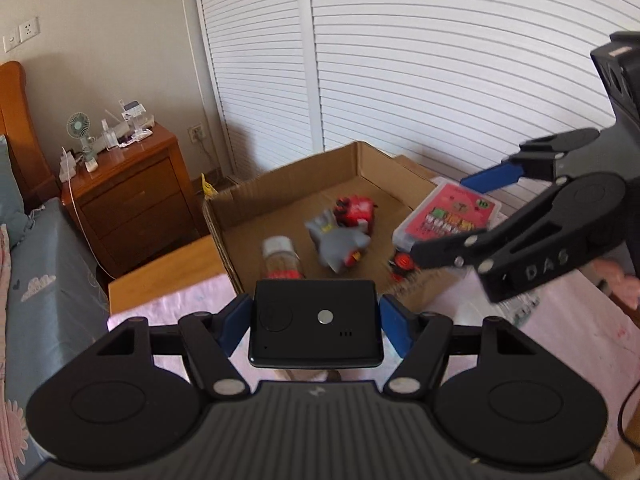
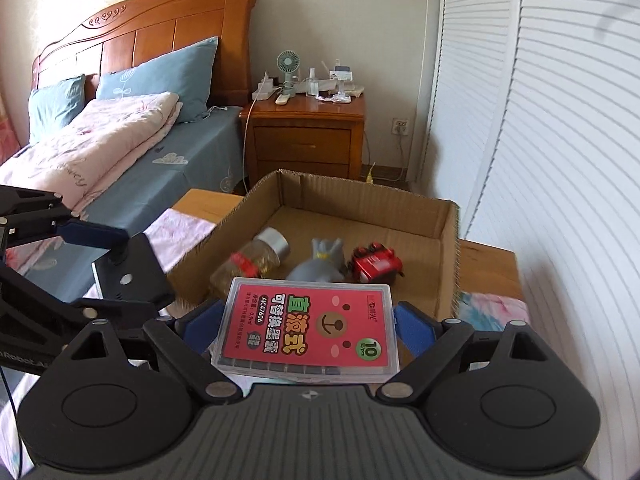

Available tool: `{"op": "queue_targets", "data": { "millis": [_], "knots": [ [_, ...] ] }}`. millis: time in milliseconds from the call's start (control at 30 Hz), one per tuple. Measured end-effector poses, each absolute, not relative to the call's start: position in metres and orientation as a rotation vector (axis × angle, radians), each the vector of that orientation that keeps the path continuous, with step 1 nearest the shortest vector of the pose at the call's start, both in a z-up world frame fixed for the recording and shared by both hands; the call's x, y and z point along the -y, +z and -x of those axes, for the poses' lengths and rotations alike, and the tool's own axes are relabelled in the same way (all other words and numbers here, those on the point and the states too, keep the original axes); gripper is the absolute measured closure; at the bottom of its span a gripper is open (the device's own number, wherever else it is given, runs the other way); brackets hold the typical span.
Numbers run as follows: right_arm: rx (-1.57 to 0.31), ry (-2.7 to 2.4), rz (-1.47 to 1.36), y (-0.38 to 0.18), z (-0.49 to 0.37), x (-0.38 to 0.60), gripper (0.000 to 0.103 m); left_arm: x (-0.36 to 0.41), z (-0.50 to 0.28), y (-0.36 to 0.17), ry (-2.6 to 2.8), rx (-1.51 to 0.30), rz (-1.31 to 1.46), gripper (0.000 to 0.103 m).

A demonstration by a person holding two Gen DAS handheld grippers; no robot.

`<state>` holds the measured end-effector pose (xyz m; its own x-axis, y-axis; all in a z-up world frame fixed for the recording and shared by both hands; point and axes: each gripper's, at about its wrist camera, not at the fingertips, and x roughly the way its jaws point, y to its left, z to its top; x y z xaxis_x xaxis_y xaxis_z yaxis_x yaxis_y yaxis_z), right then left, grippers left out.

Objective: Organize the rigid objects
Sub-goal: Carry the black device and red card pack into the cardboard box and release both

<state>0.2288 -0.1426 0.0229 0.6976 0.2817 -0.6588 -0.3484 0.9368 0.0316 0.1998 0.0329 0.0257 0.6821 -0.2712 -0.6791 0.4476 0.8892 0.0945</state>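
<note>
Three items already down in the cardboard box [image 2: 448, 236]: a small jar with a silver cap [image 2: 256, 258] lying on its side, a grey figurine [image 2: 320, 266] beside it, and a red toy vehicle [image 2: 374, 266] next to that. Room left toward the far wall of the box.

Two more still in the air. Left tongs [image 1: 316, 326] pinching a flat black device [image 1: 316, 326] by its short edges, blue pads pressed on both sides, held above the pink cloth on the bench [image 1: 160, 276] just short of the box's near rim. Right tongs [image 2: 308, 326] spread wide yet clamped on a clear plastic case with a red bear label [image 2: 308, 326], gripped across its width, hovering at the near edge of the box and partly over the jar.

By the look of things, well past halfway: three stowed, two carried and close to the opening. Remaining, judging from here: bringing each over a bare patch of the box floor, lowering, and letting go without knocking the jar or the figurine. Impossible to tell whether further loose items wait on the bench outside both views.
</note>
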Motion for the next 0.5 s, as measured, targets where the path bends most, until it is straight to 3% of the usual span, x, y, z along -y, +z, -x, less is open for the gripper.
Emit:
{"op": "queue_targets", "data": {
  "millis": [200, 333, 500],
  "knots": [
    [-0.79, 0.285, 0.022, 0.003, -0.263, 0.134, 0.0, -0.036, -0.231, 0.028, -0.368, -0.724, -0.264, 0.034],
    [-0.85, 0.276, -0.112, -0.005, -0.265, 0.149, 0.0, -0.04, -0.243, 0.026, -0.354, -0.731, -0.25, 0.034],
    [-0.855, 0.202, -0.07, -0.003, -0.252, 0.15, 0.0, -0.041, -0.256, 0.024, -0.355, -0.744, -0.228, 0.034]
  ]
}}
